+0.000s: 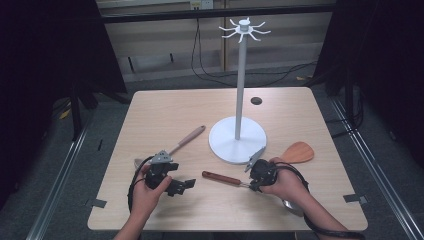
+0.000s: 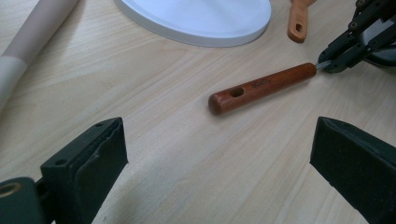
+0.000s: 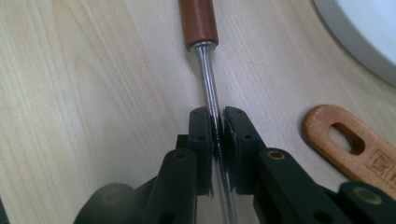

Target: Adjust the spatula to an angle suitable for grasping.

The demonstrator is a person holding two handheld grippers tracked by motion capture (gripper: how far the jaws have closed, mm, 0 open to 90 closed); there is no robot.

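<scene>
A utensil with a red-brown wooden handle (image 1: pixel 221 178) (image 2: pixel 261 87) (image 3: pixel 198 21) and a thin metal shaft (image 3: pixel 211 93) lies on the table in front of the white stand. My right gripper (image 1: pixel 250 184) (image 3: pixel 216 116) is shut on that shaft just behind the handle, low on the tabletop. Its metal bowl end (image 1: pixel 292 205) shows under the right wrist. My left gripper (image 1: pixel 182 186) (image 2: pixel 219 135) stands wide open left of the handle's free end, with nothing between its pads. In the left gripper view the right gripper (image 2: pixel 350 46) shows at the top right.
The white stand's round base (image 1: pixel 237 142) (image 2: pixel 201 18) (image 3: pixel 369 32) and tall pole with hooks (image 1: pixel 244 30) stand mid-table. A wooden spatula (image 1: pixel 299 152) (image 3: pixel 348 140) lies right of the base. A light-handled spoon (image 1: pixel 190 136) (image 2: pixel 32 32) lies at its left.
</scene>
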